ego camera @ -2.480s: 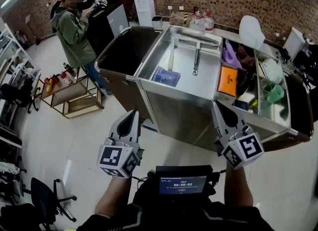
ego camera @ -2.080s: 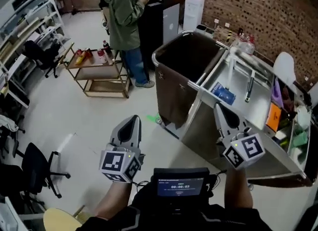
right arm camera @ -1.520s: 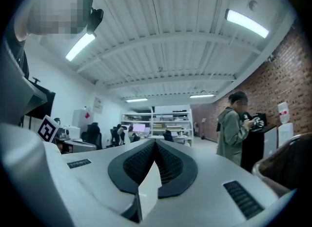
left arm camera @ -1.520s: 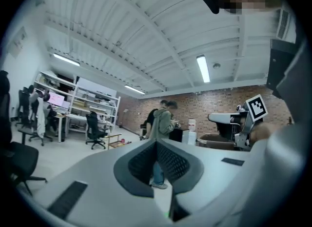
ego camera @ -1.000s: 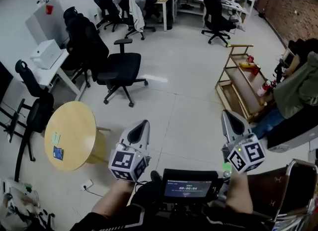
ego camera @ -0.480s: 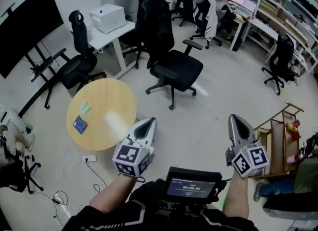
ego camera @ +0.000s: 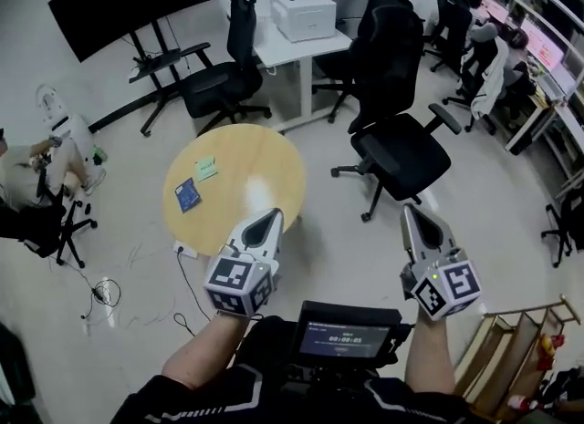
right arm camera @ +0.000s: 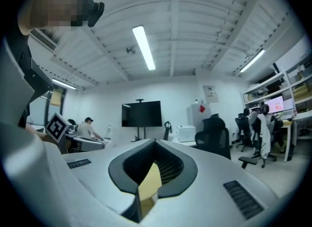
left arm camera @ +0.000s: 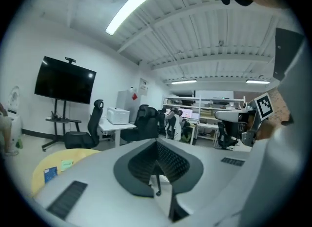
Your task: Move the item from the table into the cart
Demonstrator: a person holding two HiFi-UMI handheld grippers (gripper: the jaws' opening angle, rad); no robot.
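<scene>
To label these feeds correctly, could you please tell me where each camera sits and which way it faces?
Head view: on the person's head, facing steeply down at the round table; forearms, left gripper and right gripper show.
Left gripper view: on the left gripper, facing along its shut fingers toward the television; the right gripper's marker cube shows.
Right gripper view: on the right gripper, facing along its shut fingers; the left gripper's marker cube shows.
Shared: all three see the television.

The round table (ego camera: 265,153) has a pale wood top, smooth enough to catch a patch of glare, over a light, faintly shiny floor (ego camera: 338,249). The left gripper (ego camera: 266,219) and right gripper (ego camera: 410,213) are matt grey plastic with black ribbed pads (left arm camera: 170,161).
</scene>
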